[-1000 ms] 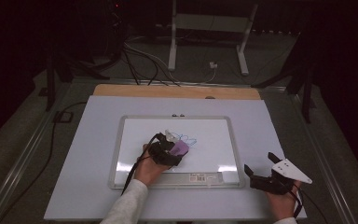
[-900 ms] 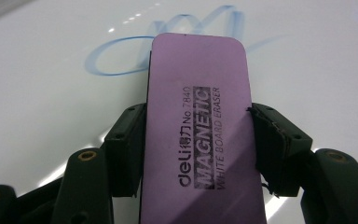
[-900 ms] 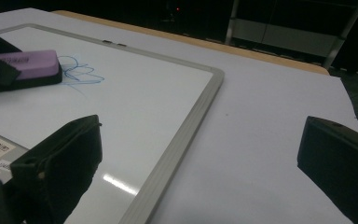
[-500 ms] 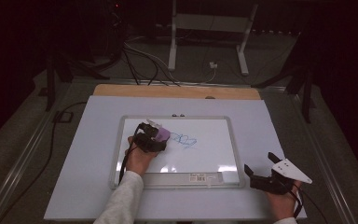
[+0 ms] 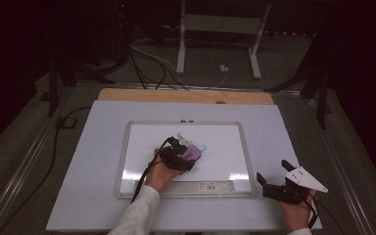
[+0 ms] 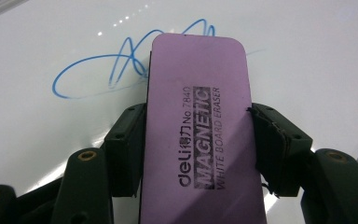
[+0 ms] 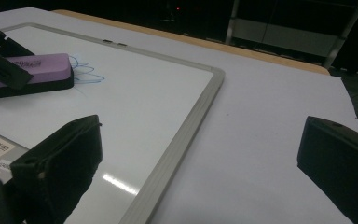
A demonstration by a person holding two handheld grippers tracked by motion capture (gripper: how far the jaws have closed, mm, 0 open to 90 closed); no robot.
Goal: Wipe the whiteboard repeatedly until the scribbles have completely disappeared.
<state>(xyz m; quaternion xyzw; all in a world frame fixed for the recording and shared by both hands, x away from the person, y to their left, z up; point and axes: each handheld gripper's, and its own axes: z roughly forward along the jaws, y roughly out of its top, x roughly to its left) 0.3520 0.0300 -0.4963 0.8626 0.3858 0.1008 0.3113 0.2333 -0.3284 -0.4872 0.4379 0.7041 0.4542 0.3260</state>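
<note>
While its two black jaws clamped the long sides of the purple rectangular magnetic whiteboard eraser (image 6: 200, 135), the left hand-held gripper (image 5: 180, 155) sat over the middle of the white rectangular whiteboard with a grey frame (image 5: 245, 147). The eraser lay flat on the board with its dark felt face down, and its far end covered part of the looping blue marker scribble (image 6: 98, 70). The rest of the scribble showed just beyond and to one side of that end.

The step in hand looked like wiping the scribble off. Done well, it would call for keeping the eraser level so the whole felt face pressed evenly. The strokes should carry fully across the loops, past their outer edge, rather than stopping on top of them. A firm, square hold on the eraser's sides would matter, since a tilt could lift one edge and leave streaks.

The right hand-held gripper (image 5: 281, 188) rested on the pale surface (image 5: 88, 161) just outside the whiteboard's near right corner. Its jaws stood wide apart and held nothing. Beyond the whiteboard, a strip of wooden board (image 5: 142, 95) edged the far side of the surface.
</note>
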